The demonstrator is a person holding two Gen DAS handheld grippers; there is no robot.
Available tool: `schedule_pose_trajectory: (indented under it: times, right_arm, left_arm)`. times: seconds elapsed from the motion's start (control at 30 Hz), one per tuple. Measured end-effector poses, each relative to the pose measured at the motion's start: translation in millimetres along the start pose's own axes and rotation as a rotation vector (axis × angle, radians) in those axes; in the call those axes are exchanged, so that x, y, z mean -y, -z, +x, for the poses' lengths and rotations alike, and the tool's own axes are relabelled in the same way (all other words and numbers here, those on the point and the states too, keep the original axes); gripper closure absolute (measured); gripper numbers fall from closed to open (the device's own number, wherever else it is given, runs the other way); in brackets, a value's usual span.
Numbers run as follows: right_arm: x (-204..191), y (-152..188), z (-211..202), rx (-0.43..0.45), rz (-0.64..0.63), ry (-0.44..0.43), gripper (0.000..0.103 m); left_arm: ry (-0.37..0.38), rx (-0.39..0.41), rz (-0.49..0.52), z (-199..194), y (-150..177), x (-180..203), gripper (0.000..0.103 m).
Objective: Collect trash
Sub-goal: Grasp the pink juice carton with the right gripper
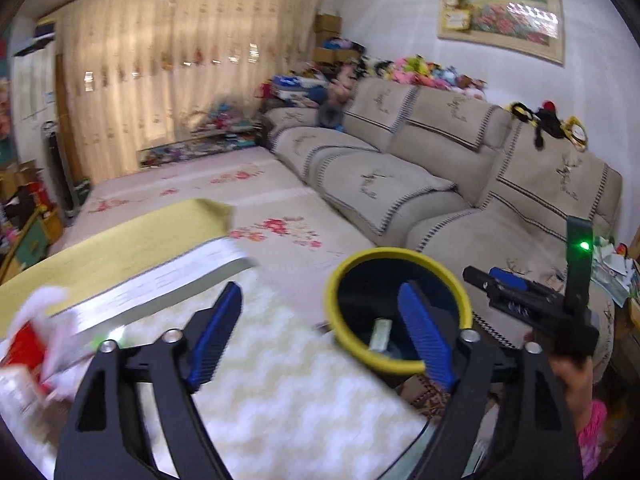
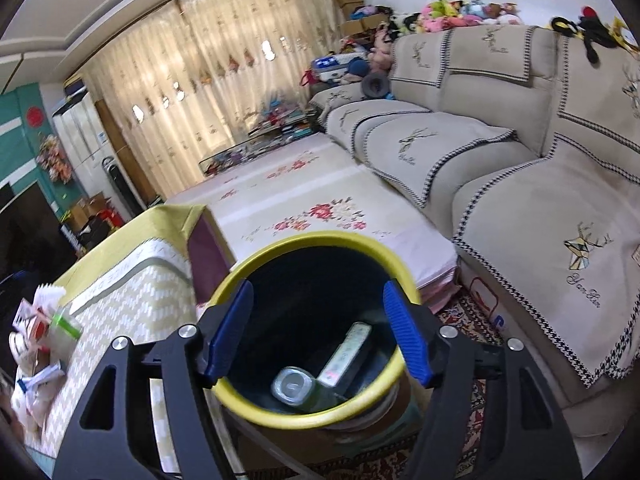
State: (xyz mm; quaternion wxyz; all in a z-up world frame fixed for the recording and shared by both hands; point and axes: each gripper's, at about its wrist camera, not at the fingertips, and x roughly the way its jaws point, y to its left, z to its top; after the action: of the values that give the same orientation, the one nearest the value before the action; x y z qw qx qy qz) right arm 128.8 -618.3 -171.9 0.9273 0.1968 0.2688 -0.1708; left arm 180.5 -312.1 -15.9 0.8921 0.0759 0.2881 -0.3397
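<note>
A low table (image 2: 132, 300) carries the scene, covered in a pale cloth with a woven zigzag pattern and a yellow-green runner (image 1: 120, 240) along its far edge; beyond it lies a flat white spread printed with red flowers (image 2: 320, 212), and a long beige sofa (image 2: 500, 168) with houndstooth trim and embroidered deer motifs runs along the right wall; cream curtains (image 1: 180, 60) fill the far wall, soft toys (image 2: 460, 12) crowd the sofa back, and a framed floral picture (image 1: 500, 12) hangs above; a patterned rug (image 2: 476, 320) shows on the floor by the sofa.

Just off the table's near right corner stands a round bin (image 2: 404, 364) with a thick yellow rim and dark interior; inside it rest a clear plastic bottle (image 2: 294, 388), seen end-on, and a flat white pack (image 2: 346, 354) leaning against the wall.

At the table's left edge sits a heap of trash (image 2: 40, 340): crumpled white paper, red wrappers and a clear cup with a green lid; in the left wrist view it is smeared by blur.

The left gripper (image 1: 320, 332) hovers over the table's right edge, its ribbed blue pads (image 1: 216, 336) wide apart and holding nothing; the right gripper (image 2: 318, 334) hangs over the bin mouth, pads (image 2: 408, 340) likewise spread and empty.
</note>
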Motion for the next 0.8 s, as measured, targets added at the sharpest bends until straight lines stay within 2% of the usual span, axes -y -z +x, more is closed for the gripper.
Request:
schedule_pose_trajectory:
  times: [0.13,0.37,0.47,0.63,0.7,0.8]
  right_arm:
    - [-35.0,8.6,2.0,-0.032,-0.06,-0.043,0.036]
    - [-118.6,30.5,4.9,-0.093,-0.193,-0.169,0.036]
    - [-160.5,41.0,3.2,-0.122,-0.261,-0.24,0.036]
    - [-232.0,53.3,-6.5,-0.152,-0.399,-0.388,0.036]
    - [-257.6,56.7,-10.2,-0.149,-0.459,-0.439,0.036]
    - [-293.8,58.9,-15.2,-0.116,-0.561,-0.504,0.03]
  left_arm:
    - [-0.109,0.014,-0.052,-61.8,28.6,-45.4,0.012]
    - [-0.315,0.044,-0.116,-152.0,83.5,-110.9,0.009]
    - [-0.353,0.058,-0.169,-181.0,104.5,-136.5,0.008]
    - [-0.377,0.073,-0.231,-202.4,123.6,-161.9,0.008]
    - [-0.372,0.073,-0.24,-206.4,128.1,-167.4,0.008]
    - [-0.373,0.075,-0.248,-210.0,132.1,-172.7,0.008]
